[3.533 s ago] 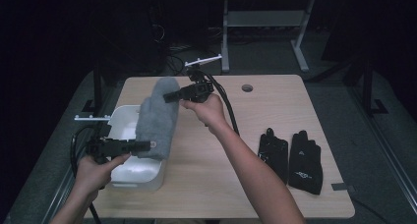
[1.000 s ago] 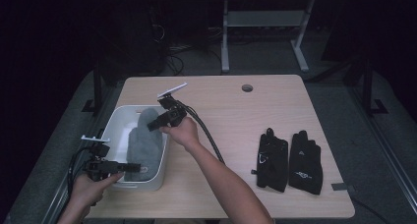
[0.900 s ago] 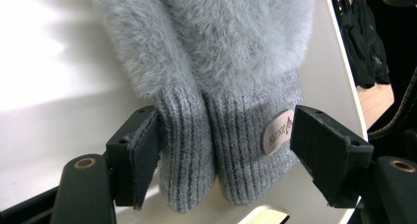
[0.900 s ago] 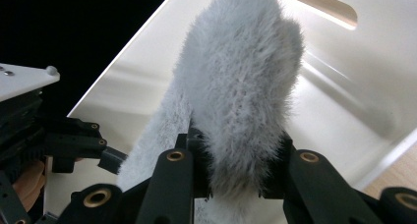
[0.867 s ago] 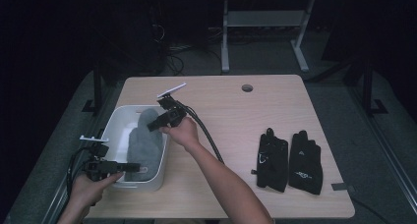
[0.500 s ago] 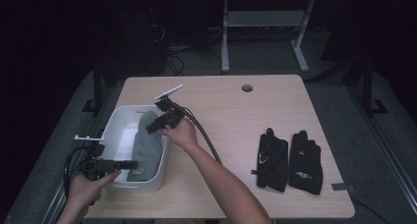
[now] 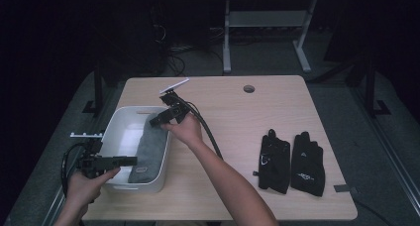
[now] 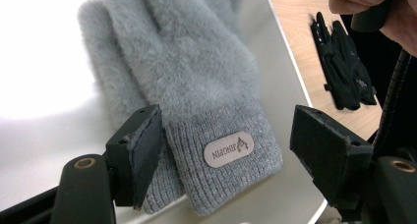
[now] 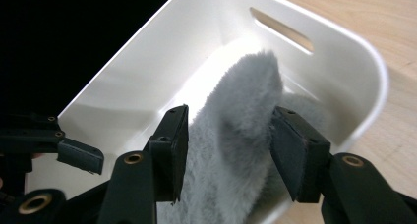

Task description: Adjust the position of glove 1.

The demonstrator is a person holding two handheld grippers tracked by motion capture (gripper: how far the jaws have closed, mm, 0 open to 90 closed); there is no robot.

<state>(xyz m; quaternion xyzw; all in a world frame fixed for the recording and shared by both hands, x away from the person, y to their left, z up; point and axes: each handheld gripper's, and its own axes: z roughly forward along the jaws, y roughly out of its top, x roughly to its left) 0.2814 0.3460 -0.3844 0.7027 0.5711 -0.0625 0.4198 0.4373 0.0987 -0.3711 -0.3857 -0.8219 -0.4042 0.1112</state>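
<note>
The right gripper (image 9: 226, 150) hangs over the far end of the white bin (image 7: 115, 127), and its jaws have just been opening: the fluffy finger end of the grey glove (image 9: 246, 135) stands up between the two pads, which seem to have let it go, though the right-hand pad is so close to the fur that a light touch cannot be ruled out. This looks like a release, the glove being let down into the bin rather than carried further.

Just below those jaws the glove runs down along the bin's right wall, fingers at the far end, cuff toward the person. There the left gripper (image 8: 221, 150) waits with its jaws wide apart on either side of the ribbed cuff with its small label (image 8: 228, 151), the pads clear of the knit. It seems set there to steady or tuck in that end as the other is dropped.

The bin holds the grey glove, and the rest of its floor is bare white. Well off to the right of both grippers, a pair of black gloves (image 7: 292, 161) lies flat on the wooden table (image 7: 237, 112), outside the bin.
</note>
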